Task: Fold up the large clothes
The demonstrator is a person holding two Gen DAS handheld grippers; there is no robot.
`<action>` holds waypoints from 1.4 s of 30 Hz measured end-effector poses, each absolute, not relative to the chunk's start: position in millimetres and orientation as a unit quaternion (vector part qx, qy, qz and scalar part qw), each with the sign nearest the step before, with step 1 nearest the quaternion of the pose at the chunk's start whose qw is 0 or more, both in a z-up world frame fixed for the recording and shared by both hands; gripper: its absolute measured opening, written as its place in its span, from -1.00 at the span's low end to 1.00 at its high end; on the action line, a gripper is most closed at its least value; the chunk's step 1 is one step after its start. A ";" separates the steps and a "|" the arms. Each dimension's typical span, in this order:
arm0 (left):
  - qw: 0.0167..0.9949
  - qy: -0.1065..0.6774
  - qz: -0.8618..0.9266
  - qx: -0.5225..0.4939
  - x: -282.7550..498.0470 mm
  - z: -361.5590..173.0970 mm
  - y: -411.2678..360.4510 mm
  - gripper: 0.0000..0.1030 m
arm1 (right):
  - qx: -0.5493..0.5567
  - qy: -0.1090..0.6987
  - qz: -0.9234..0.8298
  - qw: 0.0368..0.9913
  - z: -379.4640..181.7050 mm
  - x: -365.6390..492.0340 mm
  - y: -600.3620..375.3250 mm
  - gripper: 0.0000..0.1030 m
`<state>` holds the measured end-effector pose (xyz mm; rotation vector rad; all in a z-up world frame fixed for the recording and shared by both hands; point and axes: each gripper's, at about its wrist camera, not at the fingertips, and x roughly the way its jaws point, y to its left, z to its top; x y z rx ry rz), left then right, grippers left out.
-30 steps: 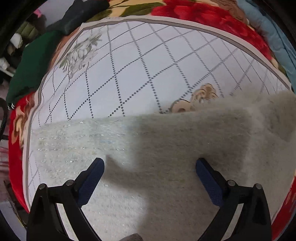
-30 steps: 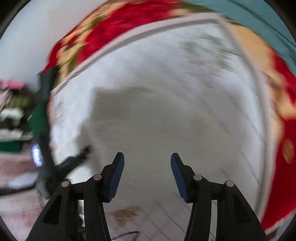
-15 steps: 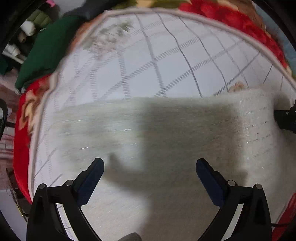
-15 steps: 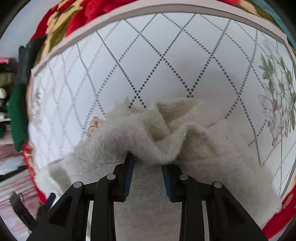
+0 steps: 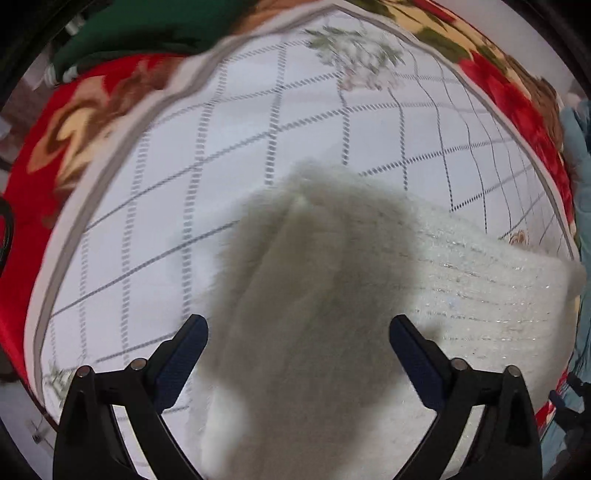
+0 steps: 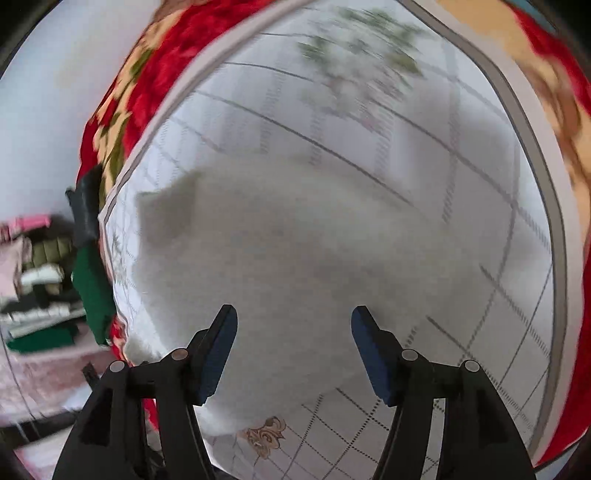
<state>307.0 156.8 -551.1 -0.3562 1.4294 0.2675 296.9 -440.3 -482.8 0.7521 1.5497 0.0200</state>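
A fluffy cream-white knit garment (image 5: 461,295) lies folded on a white quilt with a dotted diamond grid (image 5: 221,155). My left gripper (image 5: 299,343) is open and empty, hovering above the garment's left part, which lies in shadow. In the right wrist view the same garment (image 6: 295,240) fills the middle, blurred. My right gripper (image 6: 293,339) is open and empty just above it.
A red floral blanket (image 5: 62,122) lies under the quilt and rings it. A dark green cloth (image 5: 147,29) sits at the far left corner. A pile of clothes (image 6: 37,277) lies off the bed's left side. A light blue fabric (image 5: 580,177) is at the right edge.
My right gripper has let go of the bunched garment and opened, swinging left. My left gripper has turned left, so the garment's left end now shows beneath it.
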 end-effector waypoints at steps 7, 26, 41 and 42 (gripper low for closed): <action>0.765 0.623 0.109 -0.122 316.7 -538.5 143.5 -0.91 | 0.364 0.681 -0.011 0.635 -526.4 275.4 -438.3 0.29; 0.712 0.671 0.069 -0.192 219.5 -528.1 161.2 0.17 | 0.358 0.699 0.014 0.620 -526.3 262.2 -431.6 0.29; 0.723 0.647 0.103 -0.219 186.7 -546.1 163.8 -0.87 | 0.468 0.645 0.025 0.604 -550.9 247.2 -441.2 0.29; 0.719 0.652 0.102 -0.219 188.9 -541.0 162.5 -0.81 | 0.482 0.636 0.031 0.601 -553.7 247.2 -443.1 0.29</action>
